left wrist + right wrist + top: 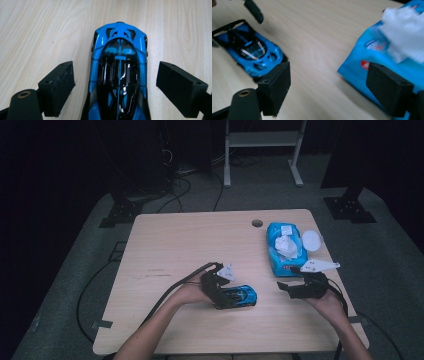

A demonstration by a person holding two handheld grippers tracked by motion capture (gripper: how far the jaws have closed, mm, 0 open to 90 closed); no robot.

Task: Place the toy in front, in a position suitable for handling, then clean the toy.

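Right now your left tongs (pixel 116 82) stand open astride the blue toy car (pixel 118 75) without touching it, on the desk (pixel 170 245). Your right tongs (pixel 328 87) are open too, near the wipes pack (pixel 285 247).

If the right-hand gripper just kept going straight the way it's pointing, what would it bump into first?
Probably bare table: the right gripper has its jaws open, aimed between the blue toy car and the blue wipes pack. Depth is unclear, though.
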